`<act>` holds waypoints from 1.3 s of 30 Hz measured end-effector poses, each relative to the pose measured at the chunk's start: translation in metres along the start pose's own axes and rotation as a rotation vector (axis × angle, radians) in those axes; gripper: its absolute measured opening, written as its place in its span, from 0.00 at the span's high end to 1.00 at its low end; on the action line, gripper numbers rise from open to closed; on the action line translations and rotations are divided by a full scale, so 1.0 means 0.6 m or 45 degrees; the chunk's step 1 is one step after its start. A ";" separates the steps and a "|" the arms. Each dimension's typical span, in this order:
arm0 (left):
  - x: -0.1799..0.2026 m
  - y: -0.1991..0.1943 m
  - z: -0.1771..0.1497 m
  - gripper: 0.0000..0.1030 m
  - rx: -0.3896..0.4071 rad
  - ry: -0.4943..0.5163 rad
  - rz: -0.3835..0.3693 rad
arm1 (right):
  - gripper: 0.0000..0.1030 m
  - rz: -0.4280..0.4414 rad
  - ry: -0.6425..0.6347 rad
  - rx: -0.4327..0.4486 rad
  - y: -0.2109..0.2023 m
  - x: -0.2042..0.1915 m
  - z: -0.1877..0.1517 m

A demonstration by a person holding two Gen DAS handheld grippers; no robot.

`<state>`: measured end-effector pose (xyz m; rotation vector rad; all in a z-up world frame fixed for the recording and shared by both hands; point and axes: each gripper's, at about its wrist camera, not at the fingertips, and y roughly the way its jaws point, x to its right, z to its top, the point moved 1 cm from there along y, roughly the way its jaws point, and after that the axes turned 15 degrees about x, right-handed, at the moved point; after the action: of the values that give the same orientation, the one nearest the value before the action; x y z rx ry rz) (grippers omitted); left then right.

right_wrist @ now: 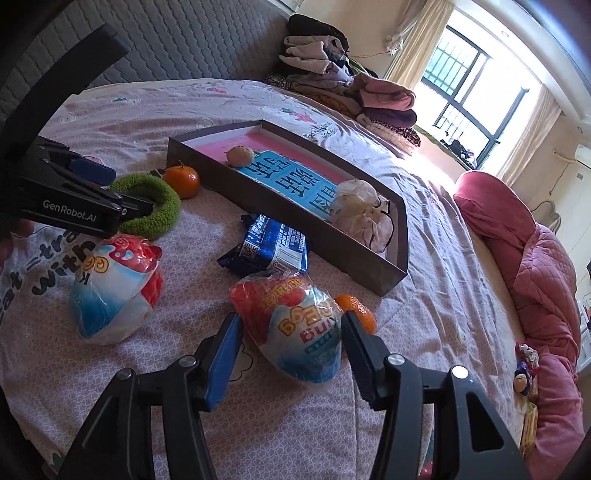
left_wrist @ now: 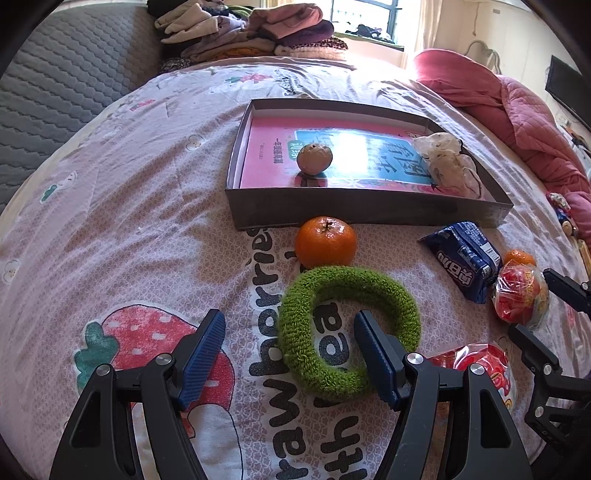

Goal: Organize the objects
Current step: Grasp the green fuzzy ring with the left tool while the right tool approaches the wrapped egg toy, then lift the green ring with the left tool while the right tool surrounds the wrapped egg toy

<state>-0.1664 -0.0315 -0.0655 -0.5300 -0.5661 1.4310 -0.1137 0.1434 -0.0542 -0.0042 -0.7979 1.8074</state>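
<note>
My left gripper (left_wrist: 290,323) is open over the bed, its right finger inside a green fuzzy ring (left_wrist: 347,328), the ring's left side between the fingers. An orange mandarin (left_wrist: 325,240) lies just beyond the ring. My right gripper (right_wrist: 291,326) is open around a wrapped toy egg (right_wrist: 295,325), not closed on it. A second wrapped egg (right_wrist: 118,288) lies to its left. A blue snack packet (right_wrist: 273,245) and a small mandarin (right_wrist: 356,310) lie near a shallow dark box (left_wrist: 369,212) that holds a brownish fruit (left_wrist: 314,158) and a pale plastic bundle (left_wrist: 448,162).
The pink printed bedsheet (left_wrist: 129,221) covers the bed. Folded clothes (left_wrist: 251,33) are stacked at the far end by a grey padded headboard (left_wrist: 55,88). A rose quilt (right_wrist: 535,266) is heaped on the right edge, with small items (right_wrist: 524,373) beside it.
</note>
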 end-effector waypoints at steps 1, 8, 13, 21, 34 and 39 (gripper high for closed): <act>0.001 0.001 0.000 0.28 0.002 -0.001 -0.001 | 0.47 0.004 -0.002 -0.002 0.001 0.000 0.000; 0.006 0.005 0.002 0.40 0.005 -0.006 -0.021 | 0.47 0.034 0.044 0.003 0.002 0.009 0.001; 0.011 0.004 0.003 0.68 0.006 -0.001 -0.041 | 0.54 0.070 0.095 0.014 -0.005 0.016 0.003; 0.005 0.001 0.005 0.84 0.002 -0.032 -0.069 | 0.61 0.119 0.113 0.029 -0.007 0.019 0.004; 0.003 0.002 0.006 0.84 -0.005 -0.042 -0.076 | 0.46 0.075 -0.068 -0.030 0.025 -0.005 0.000; 0.000 0.002 0.007 0.84 -0.004 -0.060 -0.083 | 0.47 0.066 -0.048 -0.040 0.030 -0.003 -0.001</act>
<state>-0.1699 -0.0315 -0.0630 -0.4771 -0.6178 1.3841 -0.1278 0.1390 -0.0649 -0.0113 -0.8603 1.8481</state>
